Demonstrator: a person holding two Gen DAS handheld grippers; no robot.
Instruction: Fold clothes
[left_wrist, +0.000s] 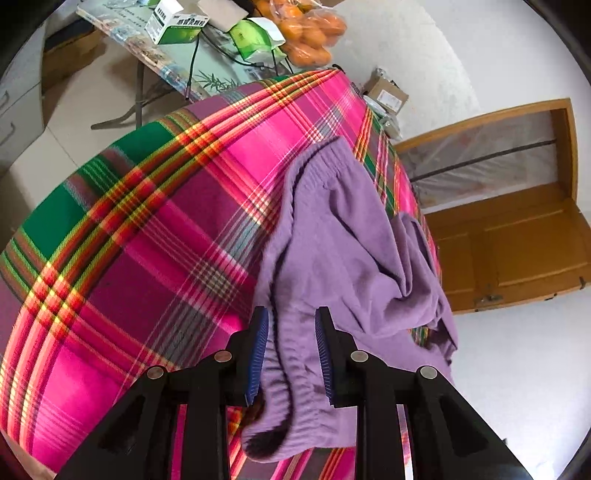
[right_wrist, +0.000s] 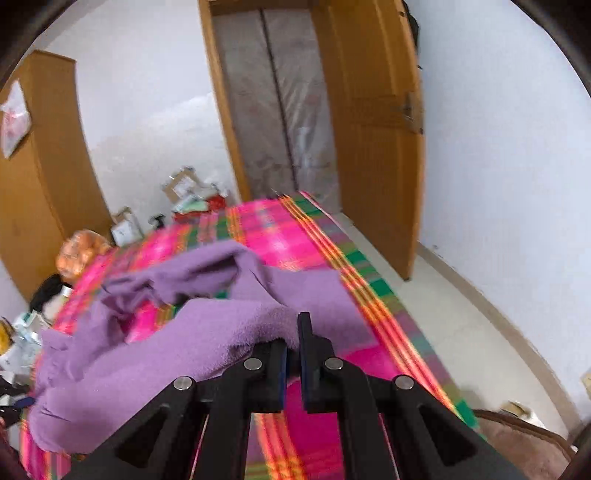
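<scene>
While the purple fleece garment is lying crumpled on the plaid-covered surface, the left gripper is straddling its ribbed edge, fingers apart, and the right gripper is pinching a fold, fingers clamped.

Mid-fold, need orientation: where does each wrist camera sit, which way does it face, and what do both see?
Left wrist: on the left tool, looking along its open fingers over the purple garment on the plaid cloth.
Right wrist: on the right tool, shut on the garment's edge, facing the wooden door.
Shared: garment, cloth, door; no hands visible.
</scene>
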